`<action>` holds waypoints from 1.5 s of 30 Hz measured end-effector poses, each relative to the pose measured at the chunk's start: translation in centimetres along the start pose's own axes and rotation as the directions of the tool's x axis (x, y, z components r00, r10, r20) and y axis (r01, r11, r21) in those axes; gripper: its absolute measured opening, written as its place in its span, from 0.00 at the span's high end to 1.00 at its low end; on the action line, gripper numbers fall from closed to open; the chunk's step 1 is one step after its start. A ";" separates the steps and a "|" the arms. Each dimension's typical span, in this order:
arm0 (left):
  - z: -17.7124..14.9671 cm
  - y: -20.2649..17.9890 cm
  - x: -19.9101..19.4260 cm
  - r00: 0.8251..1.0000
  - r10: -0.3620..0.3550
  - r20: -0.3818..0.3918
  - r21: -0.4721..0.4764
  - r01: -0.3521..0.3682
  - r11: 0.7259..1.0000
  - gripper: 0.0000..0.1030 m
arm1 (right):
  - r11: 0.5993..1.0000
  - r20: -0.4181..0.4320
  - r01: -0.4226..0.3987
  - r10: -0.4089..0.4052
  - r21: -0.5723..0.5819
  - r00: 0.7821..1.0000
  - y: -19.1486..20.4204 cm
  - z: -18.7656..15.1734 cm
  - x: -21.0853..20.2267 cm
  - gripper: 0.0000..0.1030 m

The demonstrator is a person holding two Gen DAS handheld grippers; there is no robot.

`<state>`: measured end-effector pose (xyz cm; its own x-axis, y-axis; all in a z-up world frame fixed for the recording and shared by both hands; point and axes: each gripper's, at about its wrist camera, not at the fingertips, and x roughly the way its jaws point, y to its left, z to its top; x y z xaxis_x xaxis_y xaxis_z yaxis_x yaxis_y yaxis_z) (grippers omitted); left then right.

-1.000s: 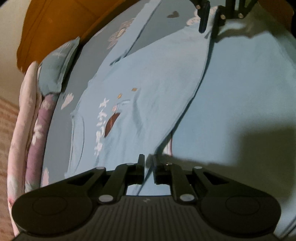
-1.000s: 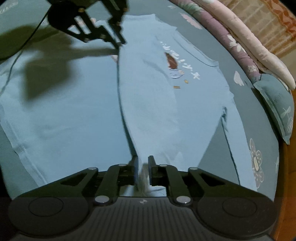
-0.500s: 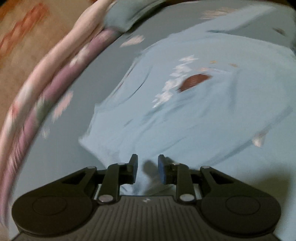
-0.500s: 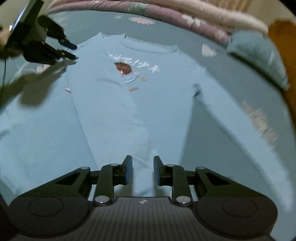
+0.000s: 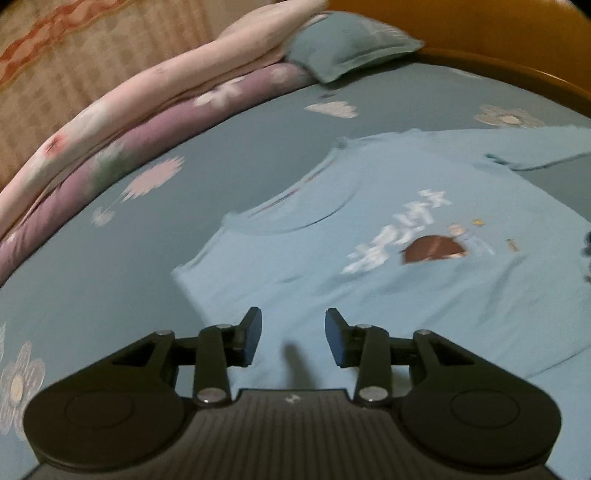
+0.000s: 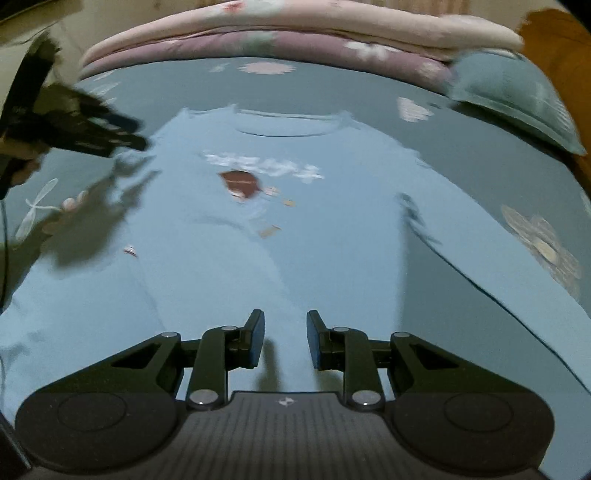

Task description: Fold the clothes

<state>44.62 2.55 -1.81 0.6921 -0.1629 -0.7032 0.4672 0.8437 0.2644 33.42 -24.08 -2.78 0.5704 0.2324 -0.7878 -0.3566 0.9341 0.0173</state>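
A bed (image 6: 461, 155) with a dusky teal sheet printed with pale flowers filled both wrist views. Across its middle lay a light blue long-sleeved shirt (image 6: 295, 229), spread flat and face up, its neckline (image 6: 288, 127) toward twelve o'clock in the right wrist view and one sleeve (image 6: 491, 258) running out toward four o'clock. A fold of the shirt's own cloth lay doubled over its body along the left edge, toward eight o'clock. White lettering and a small brown picture (image 6: 240, 182) sat on the chest, just below the neckline. Along the far edge of the bed, at twelve o'clock, rested a rolled pink and mauve floral quilt (image 6: 295, 33), and at two o'clock a teal pillow (image 6: 517, 99) leaned against an orange headboard (image 6: 554, 40). The left tongs (image 5: 293, 334) hung over the shirt's shoulder area, their jaws opening with a clear gap and no cloth between them. The right tongs (image 6: 286, 336) hovered over the lower body of the shirt, jaws parted a little less widely and holding nothing. In the right wrist view the left tongs appeared blurred at ten o'clock, casting a shadow (image 6: 92, 221) on the cloth.
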 end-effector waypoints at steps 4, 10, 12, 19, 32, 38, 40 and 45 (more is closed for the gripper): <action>-0.9 0.3 2.6 0.998 0.016 -0.069 -0.044 -0.019 0.999 0.59 | 0.998 -0.015 -0.039 0.040 0.056 0.999 -0.5 0.0 1.9 0.72; -2.5 4.2 2.0 0.981 0.152 -0.119 -0.227 -0.175 0.958 0.46 | 0.989 -0.016 -0.043 0.046 0.143 0.999 -2.1 -1.6 0.9 0.68; -1.8 4.8 1.3 0.987 0.146 -0.062 -0.257 -0.158 0.953 0.46 | 0.987 -0.014 -0.050 0.053 0.152 0.998 -1.9 -1.7 0.8 0.60; -0.1 4.4 5.6 1.000 0.003 -0.022 -0.237 -0.008 0.972 0.40 | 0.991 -0.036 -0.058 0.063 0.120 0.997 -1.1 -0.9 1.5 0.43; 1.2 9.0 6.6 0.998 0.058 0.016 -0.381 -0.048 0.923 0.34 | 0.989 -0.026 -0.100 0.103 0.113 0.994 -0.1 -1.1 1.9 0.11; 0.4 9.1 9.1 0.996 0.041 -0.076 -0.363 -0.066 0.929 0.29 | 0.990 -0.029 -0.102 0.105 0.099 0.994 0.5 -1.0 2.3 0.02; 0.7 9.9 7.9 0.997 0.055 -0.063 -0.373 -0.074 0.925 0.37 | 0.990 -0.027 -0.099 0.102 0.101 0.994 0.6 -1.0 2.4 0.01; 1.0 9.2 2.8 1.000 0.011 -0.013 -0.344 -0.015 0.939 0.34 | 0.991 -0.023 -0.086 0.088 0.103 0.996 0.8 -1.0 2.3 0.00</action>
<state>51.43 9.34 -0.68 0.6900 -0.1468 -0.7088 0.2387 0.9706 0.0313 33.74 -23.02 -5.19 0.5199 0.3078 -0.7969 -0.3256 0.9338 0.1482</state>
